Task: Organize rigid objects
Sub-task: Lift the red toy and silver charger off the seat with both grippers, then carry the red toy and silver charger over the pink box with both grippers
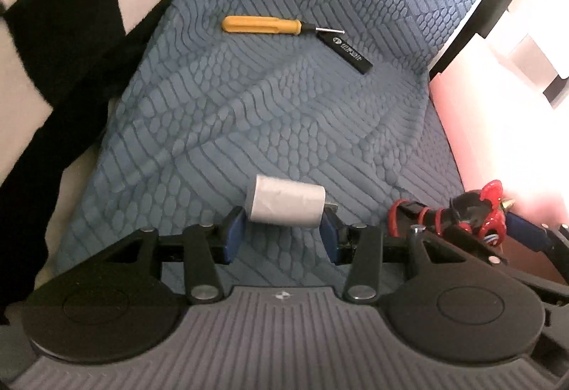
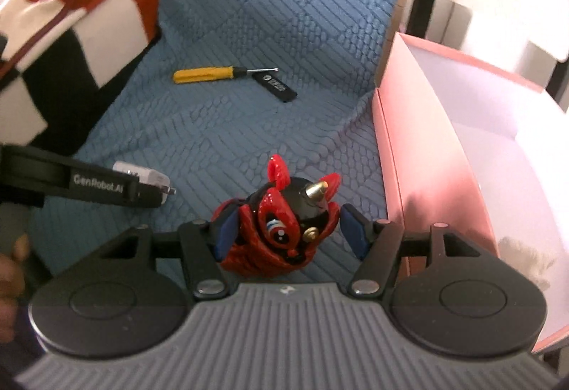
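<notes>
On a blue textured bedspread, my left gripper (image 1: 282,230) is shut on a white plug adapter (image 1: 284,204), held crosswise between the blue pads; the adapter also shows in the right wrist view (image 2: 151,182). A red and black figurine (image 2: 284,219) sits between the pads of my right gripper (image 2: 290,233); the left pad touches it and the right pad stands a little apart. The figurine also shows at the right in the left wrist view (image 1: 476,208). A yellow screwdriver (image 1: 263,25) (image 2: 206,74) and a black USB stick (image 1: 350,54) (image 2: 279,87) lie further back.
An open pink box (image 2: 426,127) with a white inside stands to the right on the bed. A red, white and black checked blanket (image 2: 64,27) lies bunched at the left. A black frame edge (image 1: 480,2) runs at the upper right.
</notes>
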Tool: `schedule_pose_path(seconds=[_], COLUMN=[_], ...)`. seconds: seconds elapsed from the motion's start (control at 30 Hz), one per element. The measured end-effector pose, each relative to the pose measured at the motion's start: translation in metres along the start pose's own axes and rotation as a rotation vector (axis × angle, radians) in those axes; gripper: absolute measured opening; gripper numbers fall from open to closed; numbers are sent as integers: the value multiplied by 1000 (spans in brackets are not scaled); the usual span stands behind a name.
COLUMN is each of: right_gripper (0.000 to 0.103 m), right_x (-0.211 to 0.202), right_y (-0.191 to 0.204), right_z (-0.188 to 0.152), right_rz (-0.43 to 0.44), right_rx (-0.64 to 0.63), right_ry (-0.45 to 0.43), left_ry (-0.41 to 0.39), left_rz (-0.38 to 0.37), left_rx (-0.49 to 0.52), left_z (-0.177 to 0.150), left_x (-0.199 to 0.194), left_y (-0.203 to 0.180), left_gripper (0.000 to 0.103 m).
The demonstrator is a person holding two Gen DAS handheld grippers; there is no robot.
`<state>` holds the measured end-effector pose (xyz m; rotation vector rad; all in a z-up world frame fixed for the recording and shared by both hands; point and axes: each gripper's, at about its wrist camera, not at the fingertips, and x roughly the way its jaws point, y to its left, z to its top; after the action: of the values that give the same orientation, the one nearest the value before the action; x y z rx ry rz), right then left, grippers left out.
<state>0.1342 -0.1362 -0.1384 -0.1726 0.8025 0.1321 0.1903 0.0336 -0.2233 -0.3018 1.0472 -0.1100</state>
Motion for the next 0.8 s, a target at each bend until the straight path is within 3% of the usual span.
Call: schedule_pose_path(seconds=[0.27,0.47,0.8], right_gripper=[65,66,63], right_x=[8,18,28], right_y=[2,4,1], right_z=[-2,-5,-5], right_rz=[35,47,62], right_rx=[-9,9,87], right_ry=[34,71,61], left_ry=[-1,2,7], left_rz=[-21,-34,-22], left_rx=[-80,-97,-54], left_z=[-6,-3,-6], left_x=[-6,-5,-1], left_y=[7,10,5], left_gripper=[69,69,68])
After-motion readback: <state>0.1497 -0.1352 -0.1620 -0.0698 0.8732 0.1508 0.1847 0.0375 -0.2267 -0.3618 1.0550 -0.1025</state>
